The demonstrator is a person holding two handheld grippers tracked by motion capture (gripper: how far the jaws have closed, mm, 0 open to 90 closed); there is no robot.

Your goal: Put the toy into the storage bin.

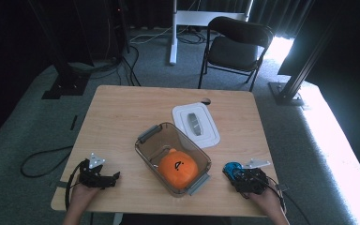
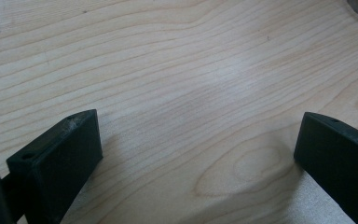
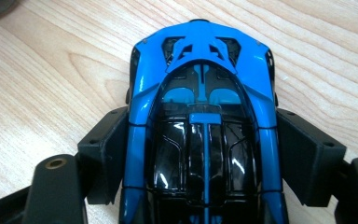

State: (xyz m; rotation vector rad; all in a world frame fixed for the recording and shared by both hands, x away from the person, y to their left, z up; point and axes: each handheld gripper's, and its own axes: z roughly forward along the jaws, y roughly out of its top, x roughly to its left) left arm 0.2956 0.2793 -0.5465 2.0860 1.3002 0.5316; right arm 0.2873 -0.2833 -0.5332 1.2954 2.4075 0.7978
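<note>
Gripping: right gripper (image 3: 205, 154) has its jaws against both flanks of the blue car (image 3: 205, 121), near the worktop's (image 1: 122, 108) right front.
Advice: squeeze evenly, lift level toward the bin (image 1: 145, 136).
Left gripper (image 2: 200, 149): released, empty.

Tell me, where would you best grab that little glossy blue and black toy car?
Across its flanks at mid-body, coming from one end along its length, as the right gripper does: the blue and black toy car is long and narrow, so its sides fit between the jaws.

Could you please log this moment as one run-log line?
right tongs: shut on blue toy car | left tongs: open | table
</note>
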